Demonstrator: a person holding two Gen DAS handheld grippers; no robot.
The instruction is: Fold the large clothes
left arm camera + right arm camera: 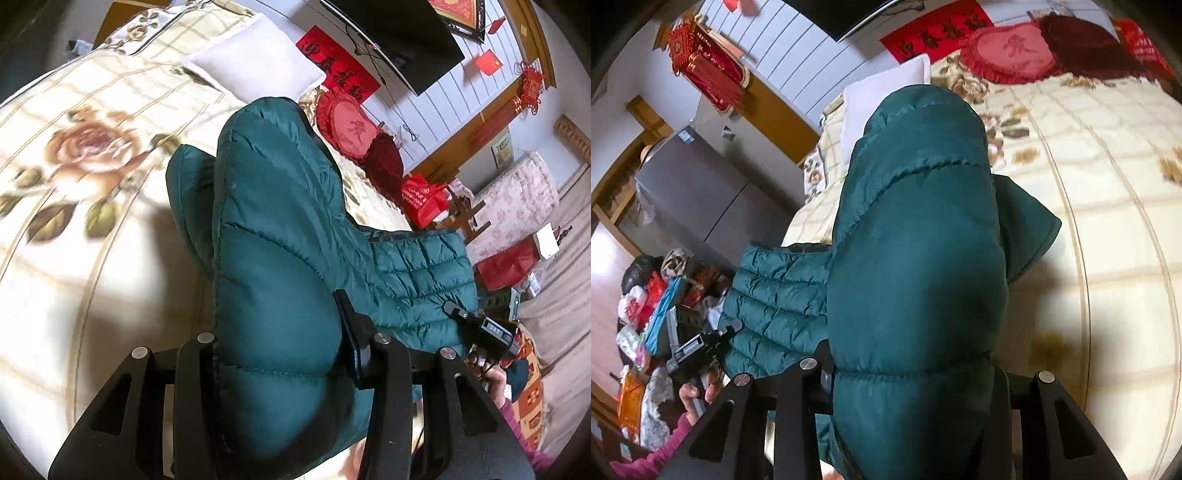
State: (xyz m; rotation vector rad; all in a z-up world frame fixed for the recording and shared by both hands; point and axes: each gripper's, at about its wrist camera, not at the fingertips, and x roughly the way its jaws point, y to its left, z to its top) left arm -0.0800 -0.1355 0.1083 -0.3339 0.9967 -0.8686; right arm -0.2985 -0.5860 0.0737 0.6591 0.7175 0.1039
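I hold the jacket (280, 229) with both grippers. The left gripper (280, 354) is closed on a thick quilted fold; padding bulges between its jaws and hides the tips. The right gripper (916, 373) is likewise closed on a padded fold, its jaws pressed into the fabric on both sides.

Position of the jacket: it is lifted at the near edge and runs forward from both grippers over the bed (74, 229). Its long axis points away from me toward the pillow (255, 62). In each view a padded lobe fills the centre. The finer-quilted body (417, 269) hangs between the two grippers; each camera sees the other gripper beyond it. Neither hand is clearly nearer to the far end; both grip the same near edge, well apart along it.

Judgement: the step in hand is carrying the near edge forward, along that axis, to lay it over the far part.

Surroundings: the flowered bedspread is lit strongly to the outer side of each lobe. Red cushions (347, 125) lie at the far edge of the bed, near the pillow. Bags (646, 310) and a grey cabinet (698, 195) stand off the bed and are not in the path.

Obstruction: only the pillow lies along the fold direction. I cannot tell whether the far end touches it.
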